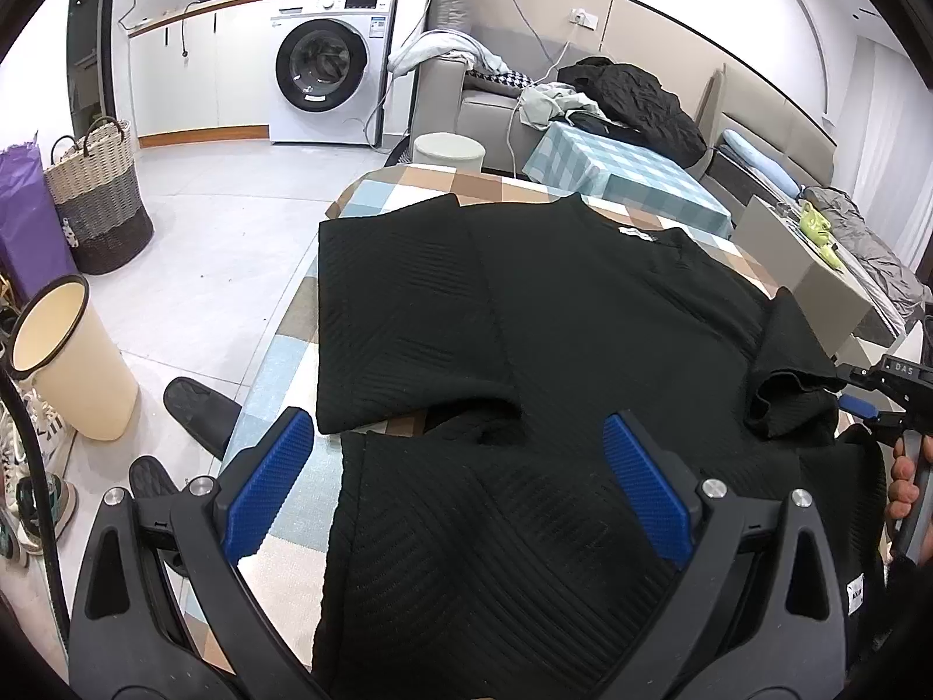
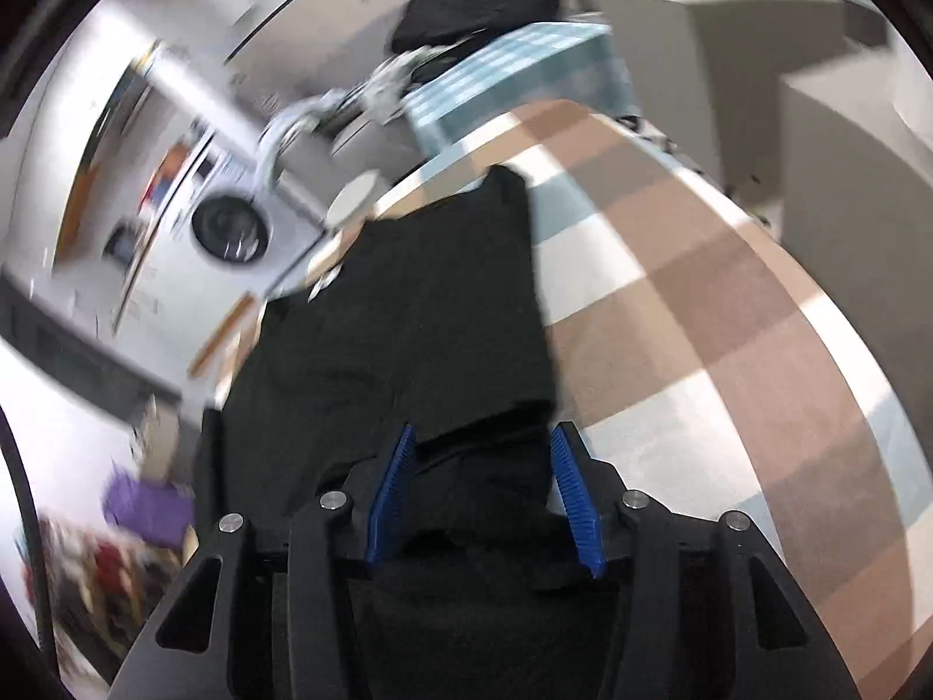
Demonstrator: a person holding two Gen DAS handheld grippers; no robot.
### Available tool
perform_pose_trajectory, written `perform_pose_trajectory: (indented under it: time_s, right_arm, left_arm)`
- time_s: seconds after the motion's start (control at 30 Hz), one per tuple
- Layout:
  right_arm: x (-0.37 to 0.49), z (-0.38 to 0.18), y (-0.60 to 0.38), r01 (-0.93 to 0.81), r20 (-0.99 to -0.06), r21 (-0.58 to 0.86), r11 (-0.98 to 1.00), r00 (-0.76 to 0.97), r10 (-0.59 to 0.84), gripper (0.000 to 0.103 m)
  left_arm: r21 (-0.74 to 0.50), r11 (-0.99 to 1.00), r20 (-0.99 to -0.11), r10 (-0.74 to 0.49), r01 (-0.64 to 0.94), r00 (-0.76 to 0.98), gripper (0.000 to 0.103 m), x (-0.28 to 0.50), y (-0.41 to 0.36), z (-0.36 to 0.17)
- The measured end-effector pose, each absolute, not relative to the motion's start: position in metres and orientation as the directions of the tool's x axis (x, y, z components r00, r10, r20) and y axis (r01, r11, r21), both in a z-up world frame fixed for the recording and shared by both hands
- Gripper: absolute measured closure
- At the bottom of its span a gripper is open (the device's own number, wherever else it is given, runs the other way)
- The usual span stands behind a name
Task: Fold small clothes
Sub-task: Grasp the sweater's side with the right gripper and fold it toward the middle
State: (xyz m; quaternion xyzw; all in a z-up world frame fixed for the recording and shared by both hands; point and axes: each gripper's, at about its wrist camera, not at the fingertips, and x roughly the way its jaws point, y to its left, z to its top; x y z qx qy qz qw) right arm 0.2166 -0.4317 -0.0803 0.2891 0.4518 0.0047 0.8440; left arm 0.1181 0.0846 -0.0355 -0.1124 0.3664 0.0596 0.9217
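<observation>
A black ribbed top (image 1: 583, 303) lies spread on a table with a checked cloth (image 1: 280, 361). Its left sleeve is folded flat, and its right sleeve (image 1: 793, 385) stands crumpled and slightly raised. My left gripper (image 1: 458, 426) hovers over the near hem, open wide, with nothing between its blue pads. At the right edge of the left wrist view, a hand holds my right gripper (image 1: 857, 402) next to the crumpled sleeve. In the blurred right wrist view the right gripper (image 2: 483, 434) is partly open. Black cloth (image 2: 408, 303) lies loosely between its pads, over the checked table (image 2: 700, 321).
On the floor to the left stand a cream bin (image 1: 70, 361), a woven basket (image 1: 99, 198) and some shoes (image 1: 41, 501). Behind the table are a white stool (image 1: 449, 149), a blue-checked table (image 1: 618, 169), a sofa with piled clothes (image 1: 630, 93) and a washing machine (image 1: 332, 76).
</observation>
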Motion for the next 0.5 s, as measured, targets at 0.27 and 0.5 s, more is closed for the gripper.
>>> perform_pose_trajectory:
  time_s: [0.27,0.5]
  right_arm:
    - [0.246,-0.078,-0.421,0.260,-0.743,0.501,0.826,0.618,0.256,0.094]
    - [0.292,-0.026,-0.366,-0.023,-0.522,0.658,0.752,0.705,0.479,0.080]
  left_arm:
    - [-0.191,0.964,-0.691,0.002,-0.185,0.723,0.004,0.123,0.091,-0.038]
    - [-0.196,0.956,-0.695,0.020,-0.217,0.718,0.004,0.128,0.102,-0.039]
